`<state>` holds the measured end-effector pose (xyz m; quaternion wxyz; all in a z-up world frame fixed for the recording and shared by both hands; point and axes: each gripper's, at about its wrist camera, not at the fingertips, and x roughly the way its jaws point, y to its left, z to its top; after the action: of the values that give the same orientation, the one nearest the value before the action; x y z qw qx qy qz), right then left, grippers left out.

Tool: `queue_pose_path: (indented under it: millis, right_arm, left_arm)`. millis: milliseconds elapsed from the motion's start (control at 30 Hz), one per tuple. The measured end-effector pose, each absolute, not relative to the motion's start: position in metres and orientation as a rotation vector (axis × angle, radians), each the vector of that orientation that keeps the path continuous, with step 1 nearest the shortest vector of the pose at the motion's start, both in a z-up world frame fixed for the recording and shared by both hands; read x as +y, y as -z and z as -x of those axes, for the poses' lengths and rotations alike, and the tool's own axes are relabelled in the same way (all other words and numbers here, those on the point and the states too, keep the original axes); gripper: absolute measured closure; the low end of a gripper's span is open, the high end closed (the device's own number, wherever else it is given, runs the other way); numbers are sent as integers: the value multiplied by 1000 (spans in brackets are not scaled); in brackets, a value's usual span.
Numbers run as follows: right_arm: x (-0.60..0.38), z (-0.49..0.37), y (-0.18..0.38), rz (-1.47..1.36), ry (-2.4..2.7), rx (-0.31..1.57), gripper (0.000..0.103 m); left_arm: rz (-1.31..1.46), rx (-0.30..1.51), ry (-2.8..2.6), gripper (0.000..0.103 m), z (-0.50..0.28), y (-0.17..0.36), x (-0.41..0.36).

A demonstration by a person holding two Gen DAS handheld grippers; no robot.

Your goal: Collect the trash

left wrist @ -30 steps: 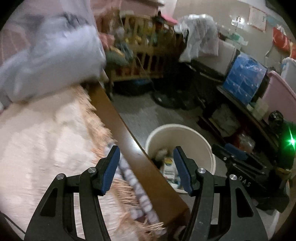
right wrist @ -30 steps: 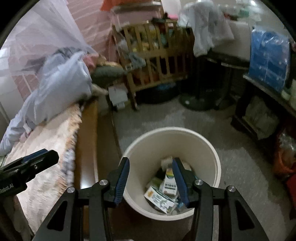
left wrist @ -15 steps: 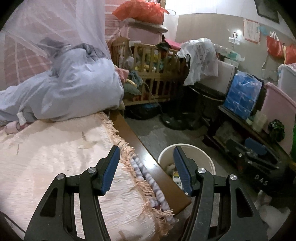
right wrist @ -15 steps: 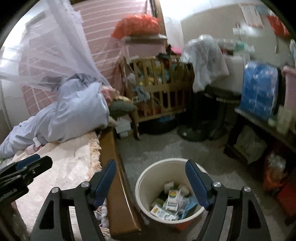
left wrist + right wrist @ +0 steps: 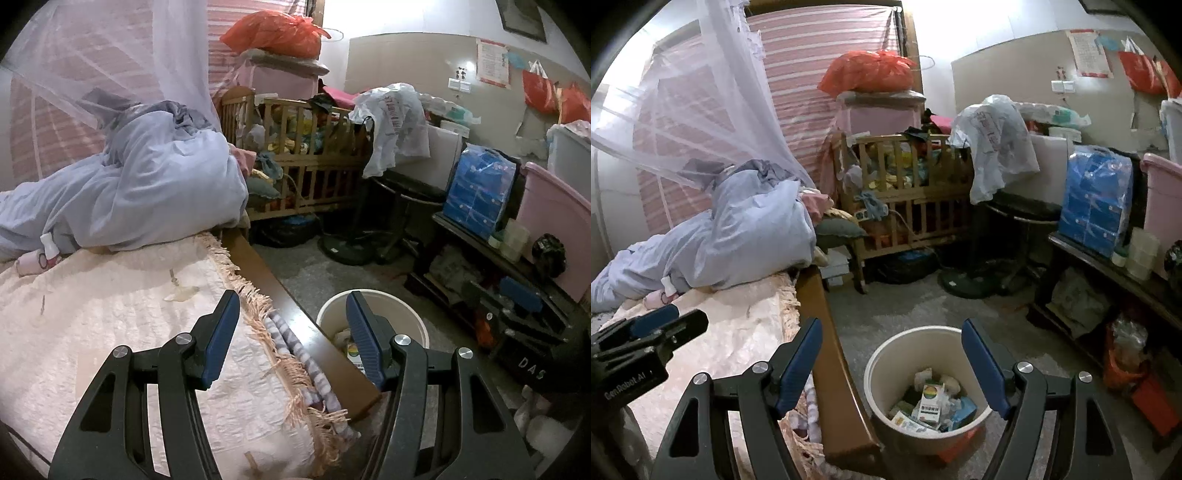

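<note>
- Left tongs [image 5: 291, 343] are hanging released and empty over the bed [image 5: 110, 332] edge
- Right tongs [image 5: 892, 362] are gaping empty above the bin [image 5: 886, 369], where the trash [image 5: 932, 400] is lying
- Risk: reaching across, either tongs could be snagging the bed's fringe [image 5: 291, 369] or tipping the bin

A bed [image 5: 110, 332] with a net [image 5: 701, 110], a wooden crib [image 5: 916, 206], grey floor [image 5: 905, 306], beige wall [image 5: 406, 62].
</note>
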<state>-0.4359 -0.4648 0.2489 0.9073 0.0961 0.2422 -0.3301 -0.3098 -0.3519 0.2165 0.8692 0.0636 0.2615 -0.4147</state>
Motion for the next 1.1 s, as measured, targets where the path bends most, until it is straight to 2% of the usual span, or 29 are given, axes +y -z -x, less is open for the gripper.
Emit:
queue_pose_path:
  millis: [1100]
  right_arm:
    - [-455,438,-252,-165,709,522,24]
  left_arm:
    - [-142,548,872,44,308,-215,-353]
